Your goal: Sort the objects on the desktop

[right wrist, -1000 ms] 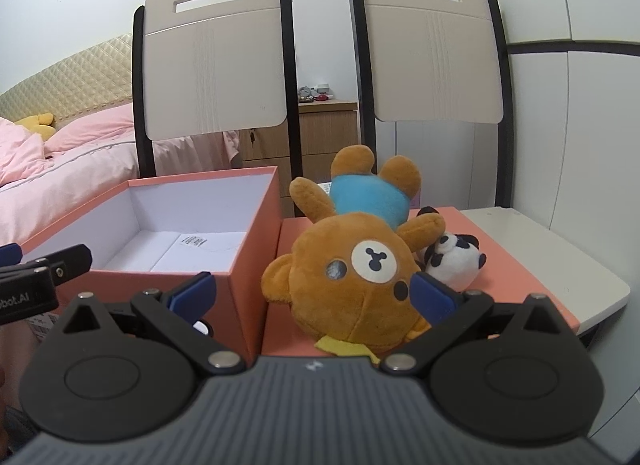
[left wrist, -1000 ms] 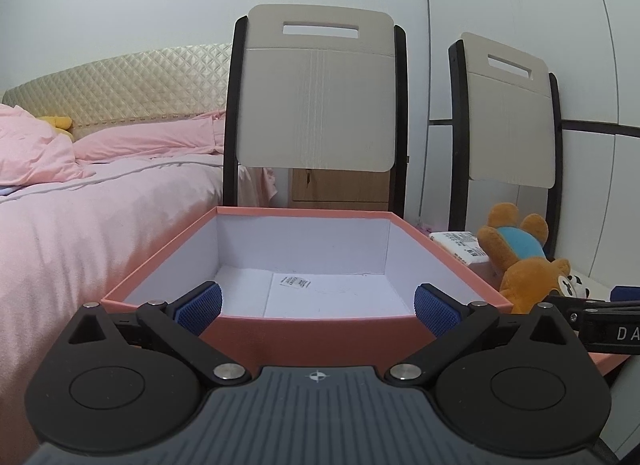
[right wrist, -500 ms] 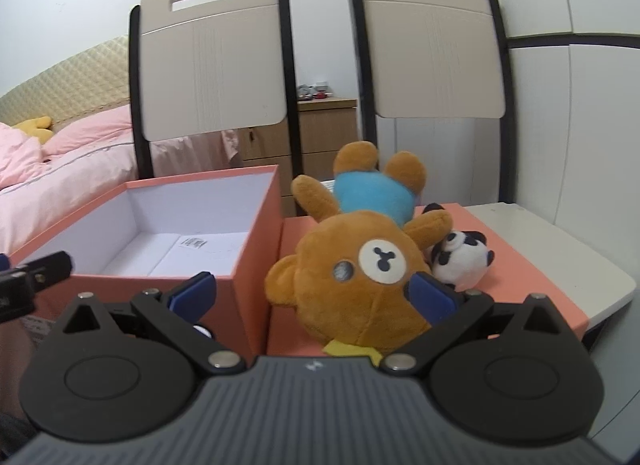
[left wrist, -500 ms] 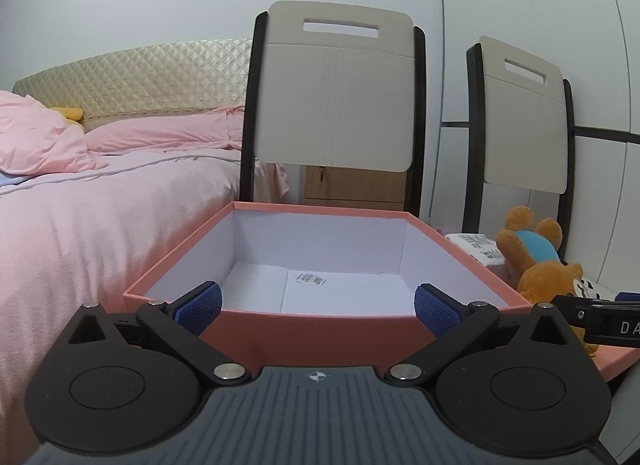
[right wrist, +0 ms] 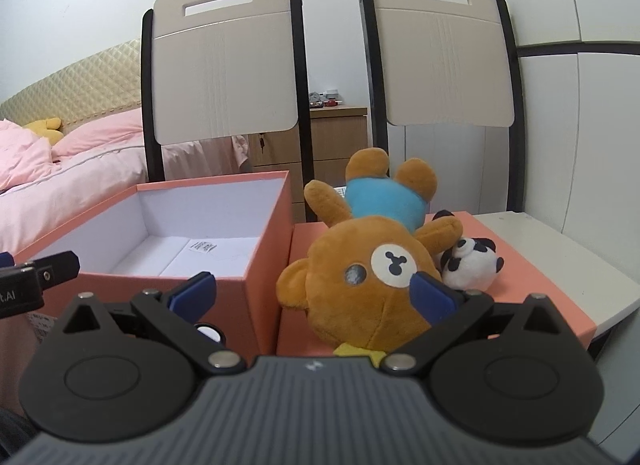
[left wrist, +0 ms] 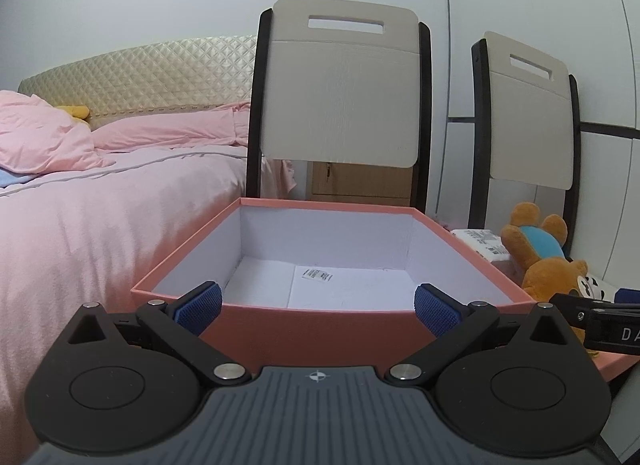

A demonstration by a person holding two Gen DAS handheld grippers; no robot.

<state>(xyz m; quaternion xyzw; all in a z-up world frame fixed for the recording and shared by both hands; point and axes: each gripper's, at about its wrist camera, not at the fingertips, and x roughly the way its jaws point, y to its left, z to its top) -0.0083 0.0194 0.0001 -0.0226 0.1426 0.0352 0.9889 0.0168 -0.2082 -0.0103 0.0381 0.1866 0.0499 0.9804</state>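
My left gripper (left wrist: 317,301) faces the near wall of the open pink box (left wrist: 320,331), its jaws spread wide with nothing between them; both blue pads sit at about rim height, just short of that wall. The box's white inside holds only a small printed label (left wrist: 317,274) flat on the floor, so the whole cavity is open room. To the left of the box the pink bed (left wrist: 80,233) comes right up beside it; behind the far rim a chair back (left wrist: 340,93) stands close.

My right gripper (right wrist: 313,292) has its jaws spread too, gripping nothing. The right pad lies in front of the brown teddy bear (right wrist: 360,289), over its cheek; I cannot tell if it touches. The left pad sits before the box's near right corner (right wrist: 266,285). The bear lies on its back, head toward me, on a flat pink lid (right wrist: 520,265), its left side close to the box wall with only a narrow gap. A small panda toy (right wrist: 470,263) rests just beside the bear's head on the right. The lid lies on a white counter (right wrist: 568,253), whose bare edge shows to the right. A second chair back (right wrist: 440,53) rises behind the bear.
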